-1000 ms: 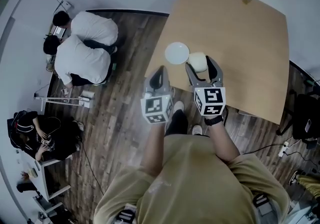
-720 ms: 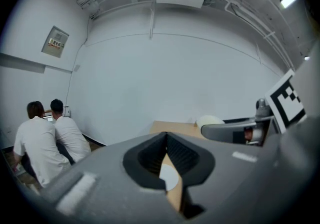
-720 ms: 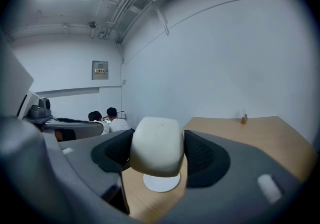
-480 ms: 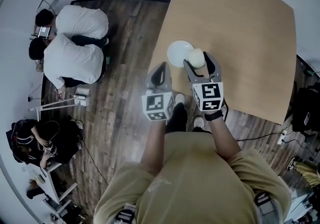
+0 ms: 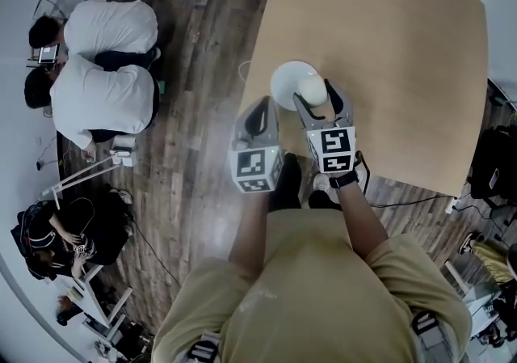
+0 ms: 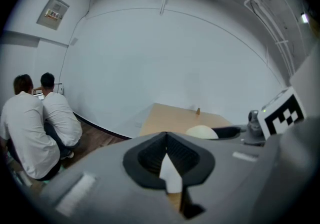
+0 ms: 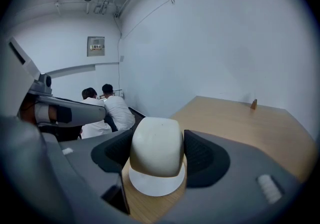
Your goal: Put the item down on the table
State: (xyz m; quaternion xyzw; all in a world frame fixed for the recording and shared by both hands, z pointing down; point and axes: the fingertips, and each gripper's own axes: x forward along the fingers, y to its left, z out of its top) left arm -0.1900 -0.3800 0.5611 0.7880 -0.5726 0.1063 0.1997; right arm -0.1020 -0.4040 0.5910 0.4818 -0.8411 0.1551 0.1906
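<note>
Item [image 5: 313,90], cream, rounded, clamped in right tool [image 5: 317,96] above white plate [image 5: 283,78]; left tool [image 5: 258,109] closed, empty

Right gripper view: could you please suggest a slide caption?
Right gripper shut on a cream rounded item over a white plate on the table.

Bare lab or office room: white walls; wood-plank floor [image 5: 202,46]; people [image 5: 105,94] crouched left of the table [image 5: 404,54].

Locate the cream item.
Head view, centre: the cream item is gripped in the right tongs, over the right side of the white plate, near the left edge of the table.
</note>
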